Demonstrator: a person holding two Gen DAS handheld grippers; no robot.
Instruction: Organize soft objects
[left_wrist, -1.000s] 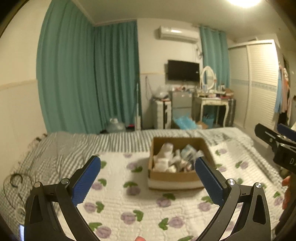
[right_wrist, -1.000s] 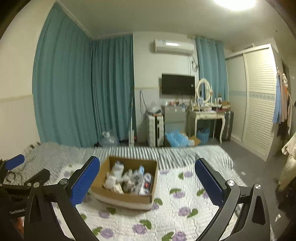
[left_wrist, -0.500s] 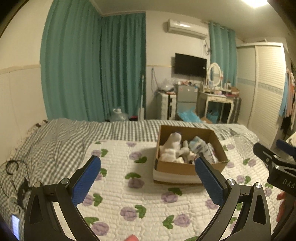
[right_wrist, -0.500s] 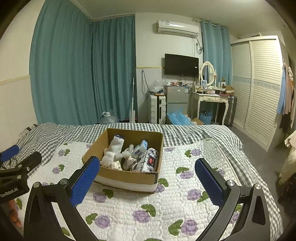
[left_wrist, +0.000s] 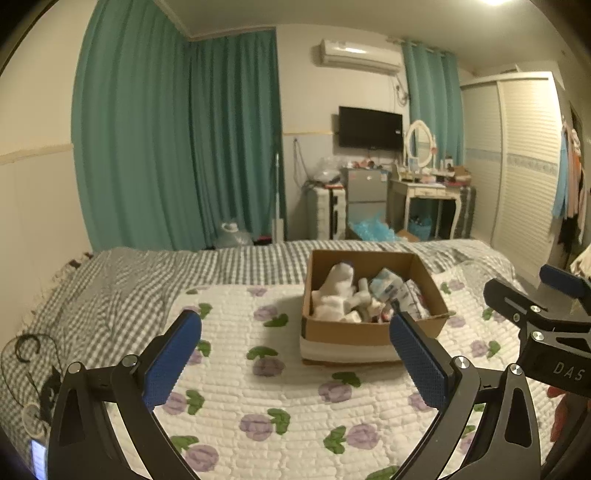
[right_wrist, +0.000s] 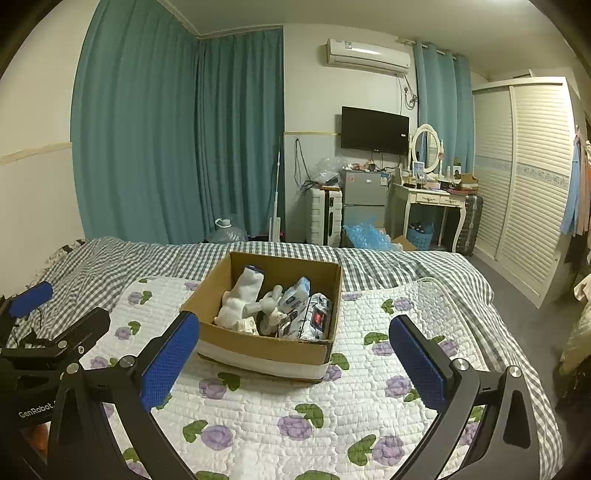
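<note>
Both my left tongs (left_wrist: 295, 350) and right tongs (right_wrist: 293, 349) gape wide, holding nothing; I'd bring one down ahead over the cardboard box (right_wrist: 266, 350), pinching the white plush (right_wrist: 240, 299) gently mid-body.

In the left wrist view, the letters "DAS" stood in pale print on the black body of the right gripper (left_wrist: 561, 288). In the right wrist view, "GenRobot." stood in white on the black body of the left gripper (right_wrist: 55, 306). Print on the packets (right_wrist: 314, 317) in the box (right_wrist: 266, 350) was too small to read.
</note>
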